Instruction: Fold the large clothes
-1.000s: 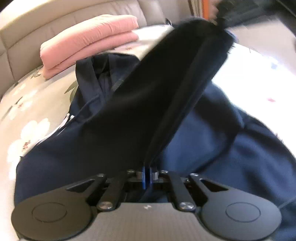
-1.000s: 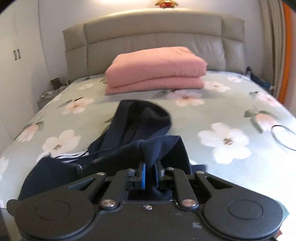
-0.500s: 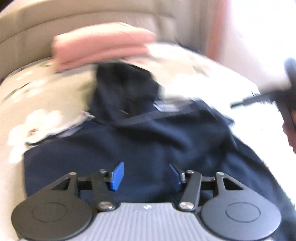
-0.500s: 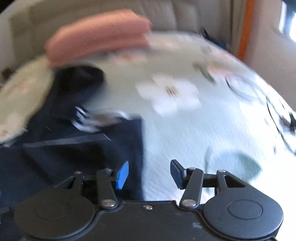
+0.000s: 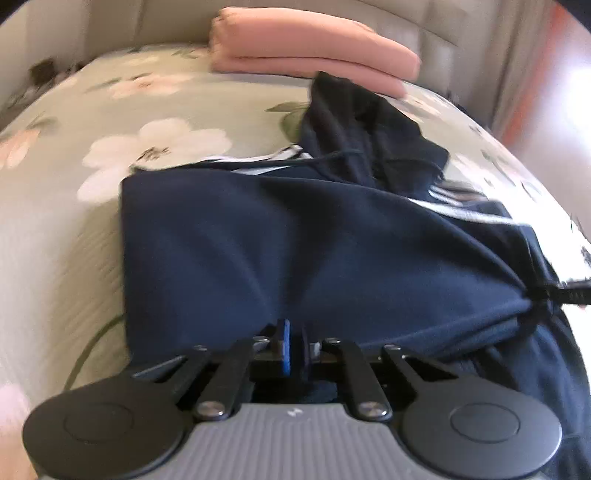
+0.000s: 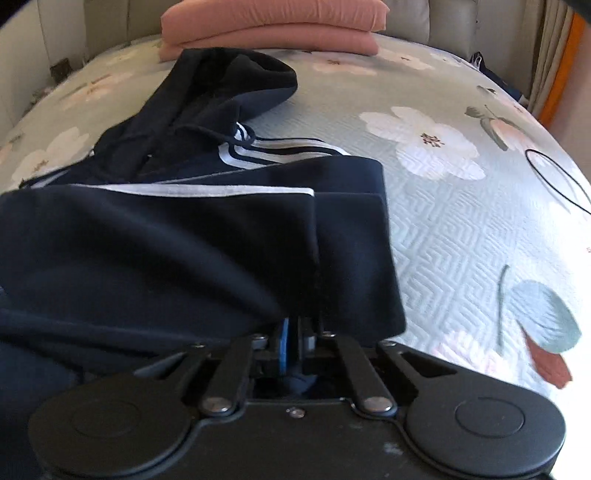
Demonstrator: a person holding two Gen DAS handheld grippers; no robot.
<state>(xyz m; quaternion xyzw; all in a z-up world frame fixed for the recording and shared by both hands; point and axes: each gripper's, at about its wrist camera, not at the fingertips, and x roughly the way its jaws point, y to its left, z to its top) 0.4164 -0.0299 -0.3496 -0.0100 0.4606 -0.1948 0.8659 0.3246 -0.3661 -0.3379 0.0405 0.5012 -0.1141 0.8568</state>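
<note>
**Both grippers bite the near hem, ready for the next fold**

Here we are at the near edge of the bed (image 6: 461, 229), and the navy hoodie (image 5: 295, 251) lies spread across the middle of the flowered cover, hood (image 6: 236, 81) pointing toward the headboard end. The side panels look turned in already, white stripes (image 6: 280, 153) showing where the sleeves cross, so the piece reads as a long narrow strip, and that is why the grab comes at the bottom edge now.

The left gripper (image 5: 293, 349) has just been closing, and its jaws now pinch a bunch of dark cloth at the near hem, blue pad pressed into the fabric. Over on the other side, the right gripper (image 6: 295, 343) has just been closing too, clamped on the hem at the hoodie's right corner, with the cloth draped over its tips. In the left view the fabric pulls taut toward the right edge of the picture, where the other tool grips it.

Two holds, one per corner: my read is that this keeps the hem straight for carrying it up toward the hood. The pink folded stack (image 6: 273, 26) sits at the headboard edge, just beyond the hood.
</note>
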